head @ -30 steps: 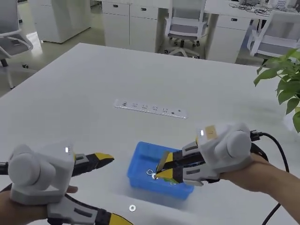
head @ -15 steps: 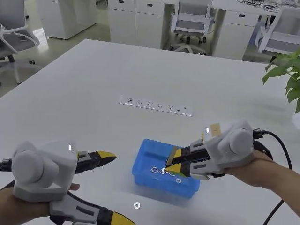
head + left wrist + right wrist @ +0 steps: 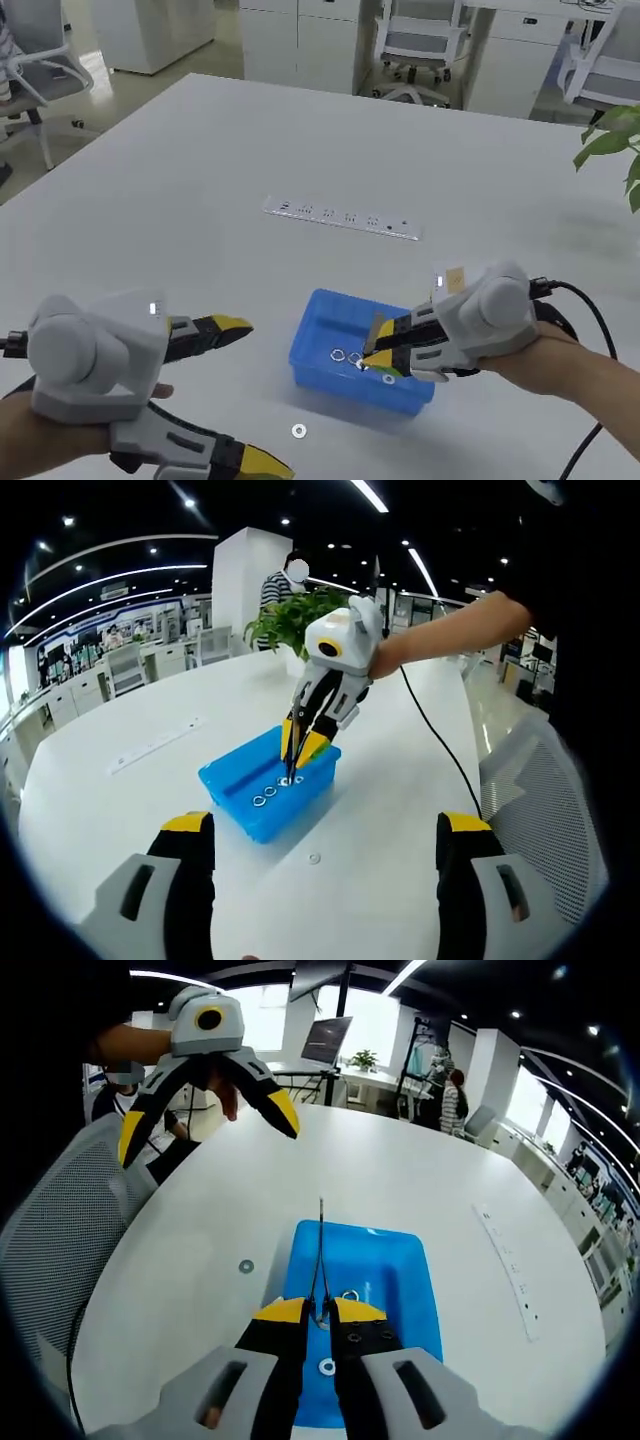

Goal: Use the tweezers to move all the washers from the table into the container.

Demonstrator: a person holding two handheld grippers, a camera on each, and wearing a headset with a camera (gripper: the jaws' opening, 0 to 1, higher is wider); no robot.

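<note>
**Right hand-held gripper** (image 3: 320, 1312) — jaws drawn almost together and clamped on the tweezers (image 3: 320, 1250), whose thin blades run forward from between the yellow jaw tips. In the right gripper view the tweezers lie over the blue container (image 3: 400, 1260), and their point reaches about to its far rim. In the left gripper view they slant down into the container, with the point at or just above one of the washers (image 3: 270, 791) on its floor. Whether the point grips that washer cannot be told. At least three washers lie in the container; in the left gripper view they sit close together in a short row.

**Left hand-held gripper** (image 3: 255, 395) — jaws spread wide, holding nothing. It is held over the desk (image 3: 200, 200), to the left of the container and apart from it.

**Loose washer** (image 3: 298, 431) — flat on the desk just outside the container's near wall, on the person's side. In the head view it lies between the two hand-held grippers. In the left gripper view it sits ahead of the open jaws, between them. In the right gripper view it lies left of the closed jaws, beside the container. It touches neither hand-held gripper.

**Power strip** (image 3: 340, 217) — flat on the desk beyond the container, well apart from it.
</note>
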